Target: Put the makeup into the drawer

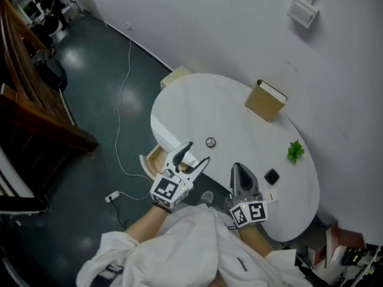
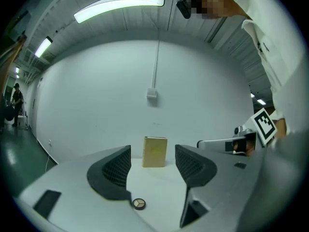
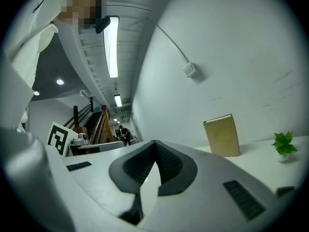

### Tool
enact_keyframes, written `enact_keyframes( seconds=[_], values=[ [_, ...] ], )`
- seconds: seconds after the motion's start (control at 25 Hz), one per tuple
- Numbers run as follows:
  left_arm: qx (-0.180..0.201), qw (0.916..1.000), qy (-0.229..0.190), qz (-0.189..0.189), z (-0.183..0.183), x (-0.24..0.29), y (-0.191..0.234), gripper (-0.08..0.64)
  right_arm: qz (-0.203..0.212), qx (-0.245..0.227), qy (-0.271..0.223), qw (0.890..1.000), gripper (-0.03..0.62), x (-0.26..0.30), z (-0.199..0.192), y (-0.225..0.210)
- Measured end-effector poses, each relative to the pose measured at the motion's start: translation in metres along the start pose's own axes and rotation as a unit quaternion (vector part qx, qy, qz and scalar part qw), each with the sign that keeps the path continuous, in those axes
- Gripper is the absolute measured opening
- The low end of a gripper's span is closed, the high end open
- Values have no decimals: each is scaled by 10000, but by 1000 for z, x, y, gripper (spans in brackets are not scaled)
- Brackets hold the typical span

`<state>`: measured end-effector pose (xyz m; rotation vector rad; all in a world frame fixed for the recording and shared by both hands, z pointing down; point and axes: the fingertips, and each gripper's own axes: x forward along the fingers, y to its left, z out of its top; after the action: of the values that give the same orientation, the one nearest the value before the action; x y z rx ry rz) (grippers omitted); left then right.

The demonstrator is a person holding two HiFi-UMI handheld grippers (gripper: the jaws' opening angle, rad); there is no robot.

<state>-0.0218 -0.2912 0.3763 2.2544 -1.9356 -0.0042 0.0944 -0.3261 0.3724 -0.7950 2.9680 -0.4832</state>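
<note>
A small round makeup compact (image 1: 210, 142) lies on the white round table (image 1: 197, 100). In the left gripper view the compact (image 2: 139, 204) sits low, just below and between the jaws. My left gripper (image 1: 199, 151) (image 2: 152, 149) is open and empty, hovering over the table's near edge just short of the compact. My right gripper (image 1: 237, 166) (image 3: 155, 144) is shut with nothing in it, to the right of the left one. A tan drawer (image 1: 149, 159) stands open under the table's left edge, beside the left gripper.
A tan book (image 1: 266, 100) (image 2: 155, 152) (image 3: 222, 135) stands upright at the table's far side near the wall. A small green plant (image 1: 295, 151) (image 3: 283, 144) and a small black item (image 1: 271, 176) sit at the right. A cable runs across the dark floor (image 1: 122, 94).
</note>
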Motion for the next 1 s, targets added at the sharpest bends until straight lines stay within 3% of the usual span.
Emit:
enact_keyframes(
  seconds=[0.36,1.0],
  values=[
    [131,9988,409,246,-34,35,8,279,358,121,366,9986,17,35,-26,-21],
    [152,9923,1230,47,-132,82,40,279,138,189,1126,9934,17,87,-109,-45]
  ],
)
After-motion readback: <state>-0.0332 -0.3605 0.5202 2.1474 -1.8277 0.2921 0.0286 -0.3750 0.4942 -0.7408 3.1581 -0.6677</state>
